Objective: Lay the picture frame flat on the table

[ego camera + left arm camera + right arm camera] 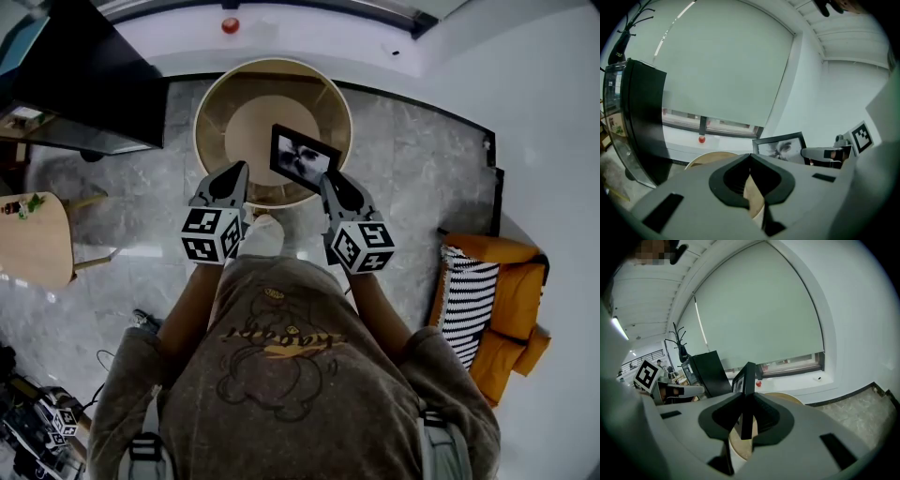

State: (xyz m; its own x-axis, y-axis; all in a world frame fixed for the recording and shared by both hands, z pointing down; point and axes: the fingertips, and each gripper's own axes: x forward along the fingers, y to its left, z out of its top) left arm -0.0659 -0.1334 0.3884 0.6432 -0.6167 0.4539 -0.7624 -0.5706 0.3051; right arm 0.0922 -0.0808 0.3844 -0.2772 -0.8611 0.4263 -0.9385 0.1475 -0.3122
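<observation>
The right hand-held gripper was clamped on the frame, holding it by its lower right edge. In the right gripper view the frame stood edge-on and upright, pinched between the two jaws of the right hand-held gripper and rising above them. In the head view the frame hung over the near right part of the round bench, its black border tilted and its grey picture turned toward the person. Whether its lower edge touched the bench could not be told.

The left hand-held gripper sat just left of the frame, apart from it, over the bench's near rim. In the left gripper view the jaws of the left hand-held gripper met at their tips with nothing between them. Past them the frame showed face-on, with the right hand-held gripper on its right edge and the bench lower left.

A black cabinet stood at the far left. A small red object lay on the white sill beyond the bench. An orange seat with a striped cushion was on the right, on the marble floor.
</observation>
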